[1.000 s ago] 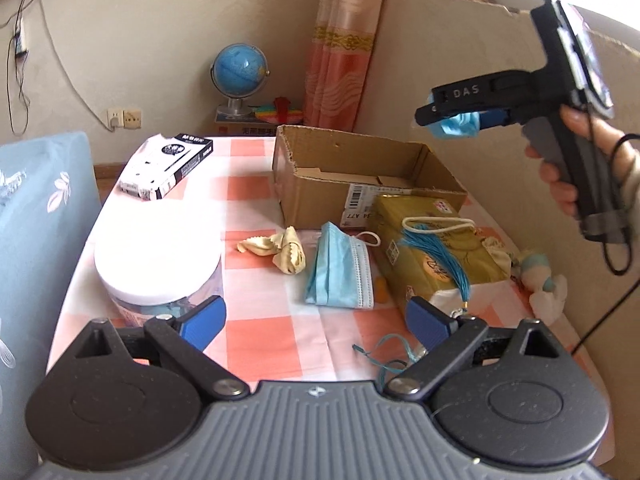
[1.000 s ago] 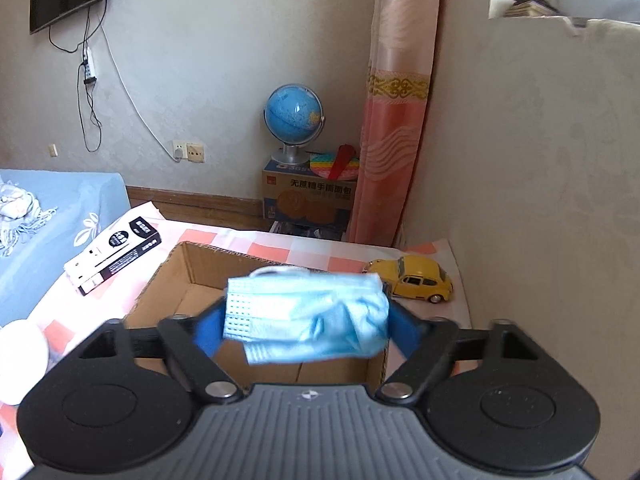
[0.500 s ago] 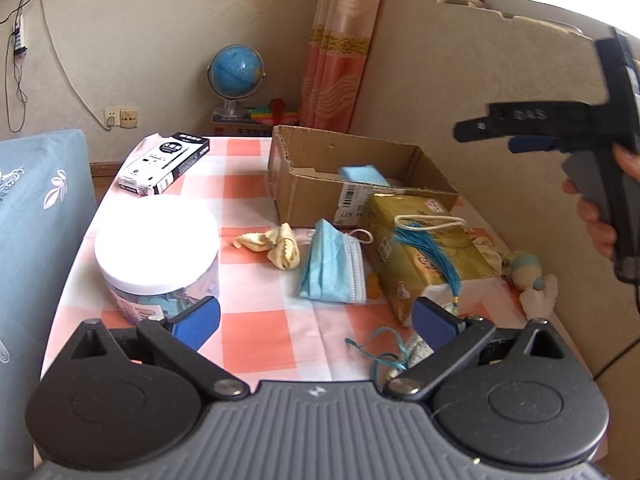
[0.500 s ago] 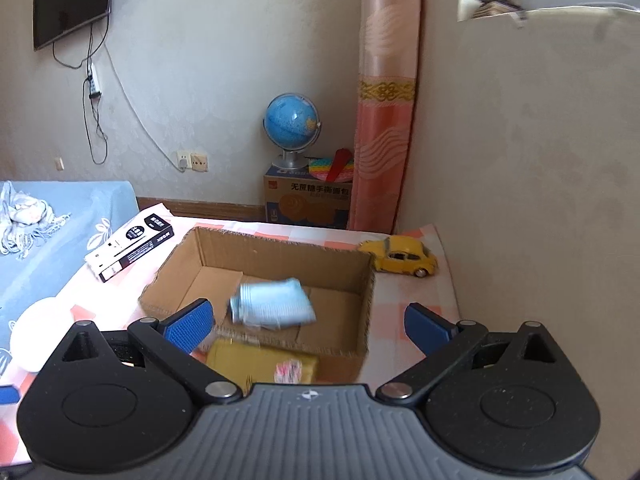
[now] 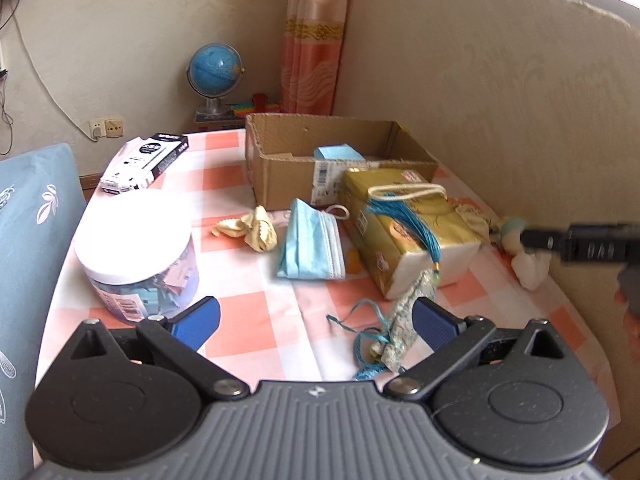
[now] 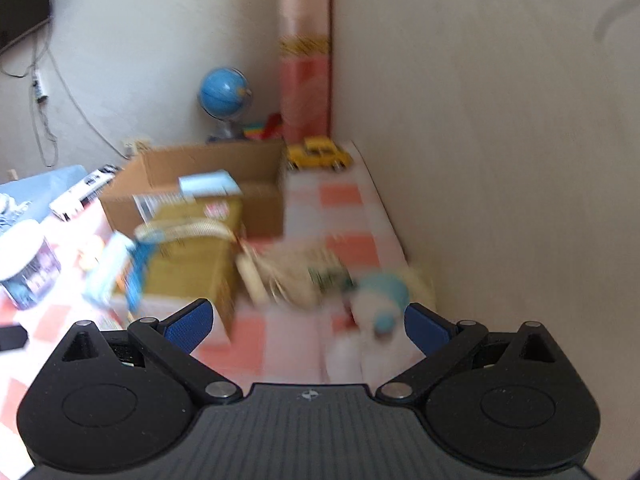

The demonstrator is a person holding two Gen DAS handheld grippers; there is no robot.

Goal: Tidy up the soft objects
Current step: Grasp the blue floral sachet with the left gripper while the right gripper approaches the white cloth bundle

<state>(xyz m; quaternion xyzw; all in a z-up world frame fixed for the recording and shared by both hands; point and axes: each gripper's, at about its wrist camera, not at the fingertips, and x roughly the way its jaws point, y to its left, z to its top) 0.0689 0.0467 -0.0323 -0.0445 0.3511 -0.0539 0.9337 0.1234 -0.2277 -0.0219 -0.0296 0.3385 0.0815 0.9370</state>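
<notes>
A cardboard box (image 5: 280, 176) stands at the back of the checked table; a blue face mask (image 5: 338, 153) lies inside it, also seen in the right wrist view (image 6: 208, 184). A second blue mask (image 5: 312, 246) and a crumpled yellow cloth (image 5: 256, 230) lie in front of the box. A small plush doll (image 6: 380, 300) lies at the right edge, just ahead of my open, empty right gripper (image 6: 308, 322). A patterned pouch with teal cord (image 5: 404, 320) lies by my open, empty left gripper (image 5: 316, 316).
A gold tissue pack with a teal tassel (image 5: 404, 232) lies beside the box. A white-lidded clear jar (image 5: 136, 256) stands at the left, a black and white carton (image 5: 144, 162) behind it. A yellow toy car (image 6: 318, 154) sits by the wall. A beige wall runs along the right.
My right gripper opened and dropped the blue mask into the cardboard box, then swung down and right toward the plush doll. My left gripper stayed open, moving slightly.
</notes>
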